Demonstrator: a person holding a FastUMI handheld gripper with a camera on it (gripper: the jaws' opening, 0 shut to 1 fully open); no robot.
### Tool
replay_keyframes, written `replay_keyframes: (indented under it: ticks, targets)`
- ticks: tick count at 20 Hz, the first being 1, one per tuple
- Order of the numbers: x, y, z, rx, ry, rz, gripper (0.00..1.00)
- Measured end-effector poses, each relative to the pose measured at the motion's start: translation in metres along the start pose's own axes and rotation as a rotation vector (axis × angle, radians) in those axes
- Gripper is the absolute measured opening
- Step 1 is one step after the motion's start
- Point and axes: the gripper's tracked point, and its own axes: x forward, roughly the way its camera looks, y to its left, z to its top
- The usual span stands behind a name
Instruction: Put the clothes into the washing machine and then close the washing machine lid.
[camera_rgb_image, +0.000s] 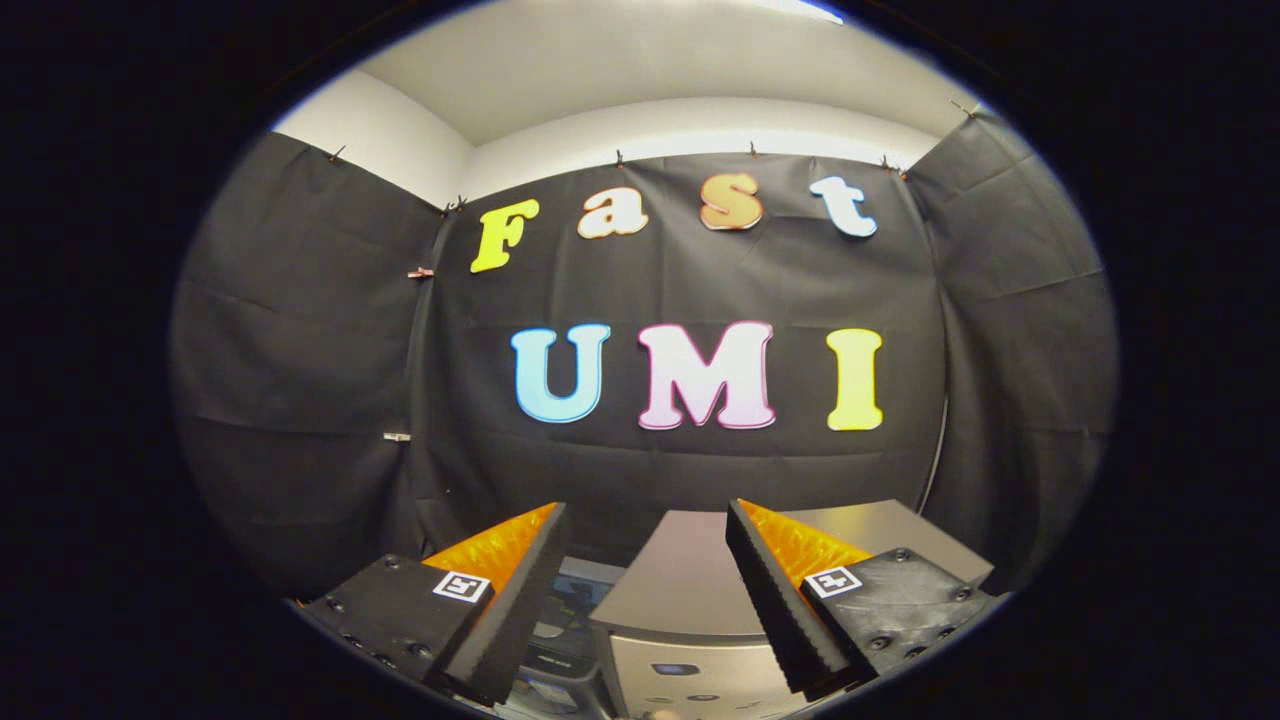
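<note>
My gripper (648, 512) is open, held high, with nothing between its fingers. Below and just beyond the fingers stands a grey washing machine (690, 585), its flat top showing between the fingers and past the right one. A strip of its front panel with small controls (680, 672) lies low between the fingers. To the left of that grey box, behind the left finger, a darker part with round shapes (560, 630) is partly hidden; I cannot tell what it is. No clothes lie among these things.
Black cloth (680, 470) closes the booth behind the machine and on both sides. A thin cable (938, 450) runs down the cloth at the back right, near the machine's far corner.
</note>
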Motion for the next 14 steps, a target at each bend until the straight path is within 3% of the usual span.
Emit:
replay_keyframes:
  ticks: [7,14]
  targets:
    - [-0.067,-0.049,0.005,-0.022,-0.03,-0.103,0.98]
    - [-0.108,-0.066,0.0,0.019,-0.042,-0.145,0.98]
